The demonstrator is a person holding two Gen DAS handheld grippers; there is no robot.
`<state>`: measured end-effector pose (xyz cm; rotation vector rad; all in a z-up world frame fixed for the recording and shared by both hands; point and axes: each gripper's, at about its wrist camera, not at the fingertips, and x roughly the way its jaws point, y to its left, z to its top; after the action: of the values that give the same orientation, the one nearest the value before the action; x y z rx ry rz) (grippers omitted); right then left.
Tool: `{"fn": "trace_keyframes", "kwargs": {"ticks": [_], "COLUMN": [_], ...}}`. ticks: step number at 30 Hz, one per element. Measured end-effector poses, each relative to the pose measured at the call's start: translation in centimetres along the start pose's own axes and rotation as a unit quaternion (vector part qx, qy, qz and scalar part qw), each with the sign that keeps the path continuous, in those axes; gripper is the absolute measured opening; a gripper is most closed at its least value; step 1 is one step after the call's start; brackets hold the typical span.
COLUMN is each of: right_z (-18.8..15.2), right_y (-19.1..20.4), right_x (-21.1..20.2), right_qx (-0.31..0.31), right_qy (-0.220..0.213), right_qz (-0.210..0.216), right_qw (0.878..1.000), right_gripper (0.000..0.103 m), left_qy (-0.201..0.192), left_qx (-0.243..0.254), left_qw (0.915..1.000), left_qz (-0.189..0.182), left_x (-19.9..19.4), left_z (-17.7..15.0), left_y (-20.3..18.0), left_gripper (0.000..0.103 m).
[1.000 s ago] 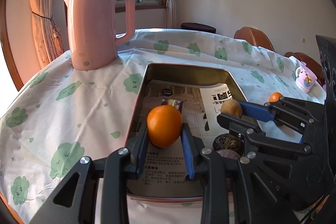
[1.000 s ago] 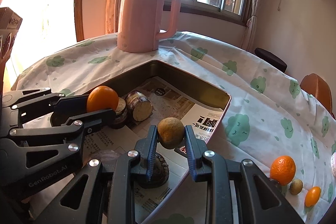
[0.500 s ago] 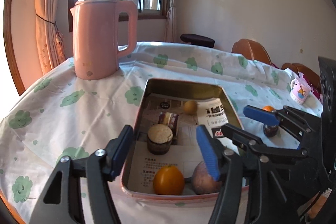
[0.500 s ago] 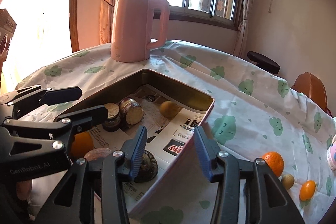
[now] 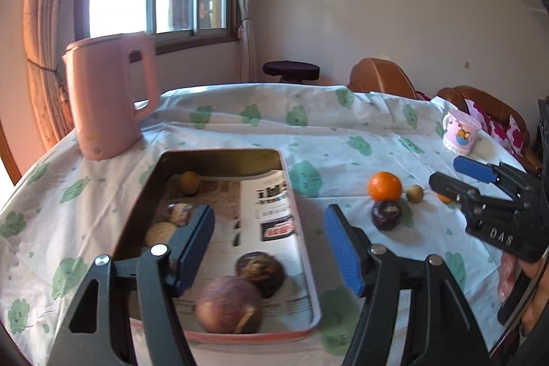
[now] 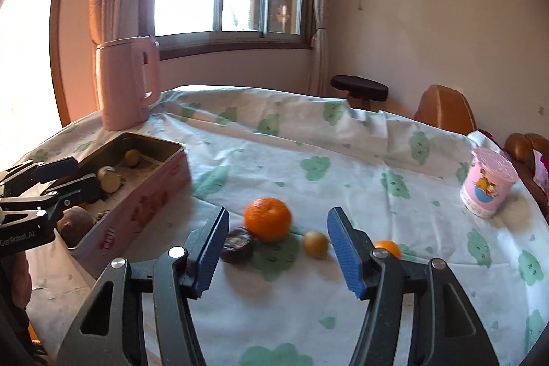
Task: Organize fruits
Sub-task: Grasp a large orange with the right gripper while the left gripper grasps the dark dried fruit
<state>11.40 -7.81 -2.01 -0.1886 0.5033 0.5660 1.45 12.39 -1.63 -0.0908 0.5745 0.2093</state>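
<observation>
A pink metal tray (image 5: 298, 239) lined with newspaper holds several fruits, among them a dark purple fruit (image 5: 228, 304) and a small yellow fruit (image 5: 189, 182). The tray also shows at the left of the right wrist view (image 6: 137, 204). On the tablecloth lie an orange (image 6: 268, 219), a dark fruit (image 6: 237, 246), a small brown-yellow fruit (image 6: 315, 244) and a small orange fruit (image 6: 387, 247). My left gripper (image 5: 271, 249) is open and empty over the tray's right rim. My right gripper (image 6: 278, 252) is open and empty, just in front of the loose fruits.
A pink kettle (image 5: 109, 98) stands behind the tray. A pink cartoon mug (image 6: 487, 187) stands at the table's right. Brown chairs (image 5: 381, 76) and a dark stool (image 5: 291, 71) stand past the far edge.
Both grippers let go of their fruits into the tray, opened wide, and swung right. The right gripper now faces the loose fruits on the cloth.
</observation>
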Motion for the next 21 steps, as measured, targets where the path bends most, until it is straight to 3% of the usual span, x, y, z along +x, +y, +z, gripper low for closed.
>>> {"fn": "trace_keyframes", "kwargs": {"ticks": [9,18,21], "right_z": [-2.0,-1.9,-2.0], "right_y": [-7.2,-9.1,-9.3], "right_x": [-0.2,2.0,2.6], "right_qx": [0.074,0.098,0.099], "right_qy": [0.018,0.064,0.073], "right_qz": [-0.072,-0.068,-0.060], "right_qw": [0.995,0.991,0.991], "right_gripper": [0.062,0.062,0.062], "left_qy": [0.017,0.086,0.106], "left_qx": [0.047,0.048,0.047], "left_qw": [0.9983,0.9929,0.9904], "left_qz": [-0.030,-0.066,-0.076], "left_x": [2.4,7.1,8.4], "left_z": [1.1,1.2,1.1], "left_y": [-6.5,-9.6,-10.0], "left_gripper": [0.069,0.066,0.056]}}
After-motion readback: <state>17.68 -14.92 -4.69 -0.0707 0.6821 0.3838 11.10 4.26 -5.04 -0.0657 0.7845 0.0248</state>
